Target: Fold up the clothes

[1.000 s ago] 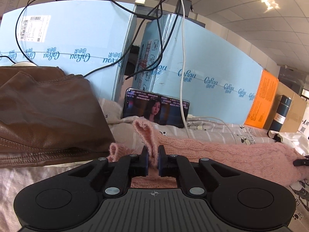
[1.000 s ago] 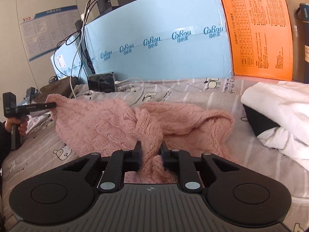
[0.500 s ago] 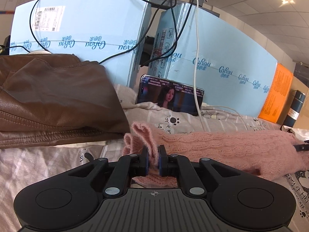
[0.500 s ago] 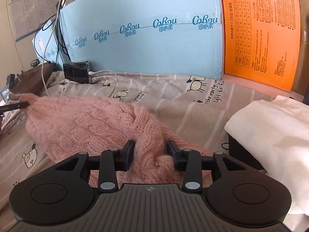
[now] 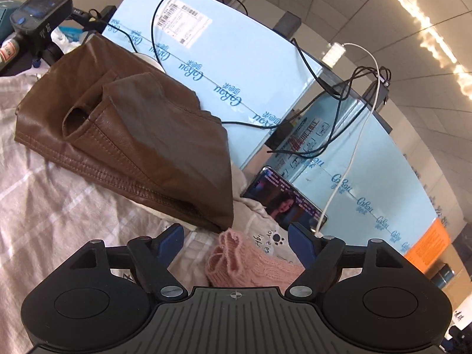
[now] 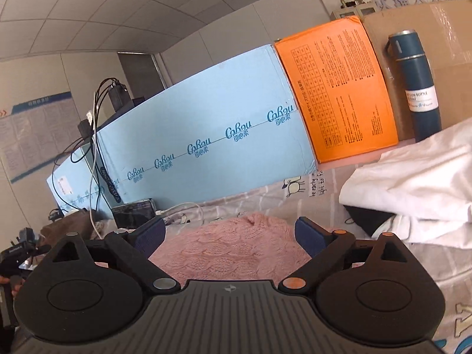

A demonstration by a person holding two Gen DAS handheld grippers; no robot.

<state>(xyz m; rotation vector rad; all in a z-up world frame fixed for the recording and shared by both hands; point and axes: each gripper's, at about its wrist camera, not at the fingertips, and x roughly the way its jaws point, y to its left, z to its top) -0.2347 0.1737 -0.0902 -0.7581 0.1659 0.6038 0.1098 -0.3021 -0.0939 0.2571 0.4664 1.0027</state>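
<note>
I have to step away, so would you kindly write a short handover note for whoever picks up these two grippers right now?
Left gripper: open, holding nothing, over the cuff end of the pink cable-knit sweater.
Right gripper: open, empty, above the sweater's body.
The sweater lies on the striped bedsheet; a brown leather jacket sits folded to the left, white clothes to the right.
Done: sweater laid down and released. Whether its fold is finished cannot be told; white clothes look unfolded.
</note>
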